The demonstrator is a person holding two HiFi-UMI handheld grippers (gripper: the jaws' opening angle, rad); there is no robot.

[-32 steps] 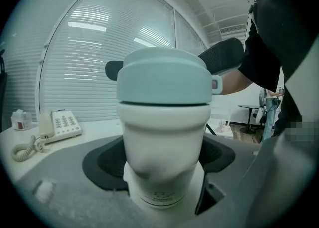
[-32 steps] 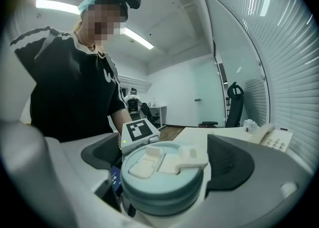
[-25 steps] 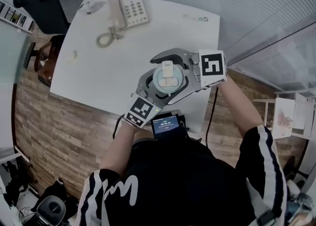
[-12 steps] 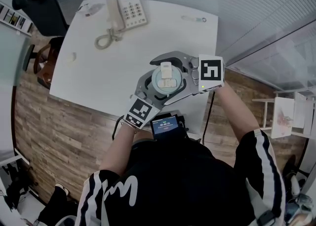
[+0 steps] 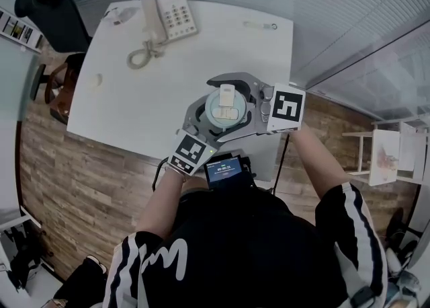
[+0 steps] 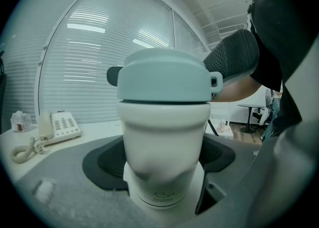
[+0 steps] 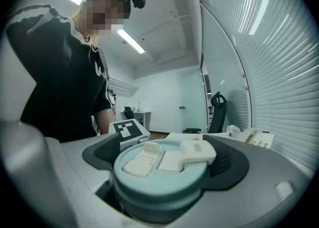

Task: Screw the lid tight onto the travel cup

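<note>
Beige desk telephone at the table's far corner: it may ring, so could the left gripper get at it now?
Probably not: the left gripper is shut on the white travel cup. The white tabletop between it and the beige desk telephone looks unobstructed, so only that grip stands in the way.

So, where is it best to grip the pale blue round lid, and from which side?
Grip the pale blue round lid by its smooth side wall, jaws on opposite sides, coming level from the side. Its top carries a raised white flip cap, so there is no flat hold there. The right gripper holds it this way, while the left gripper clamps the white cup body.
</note>
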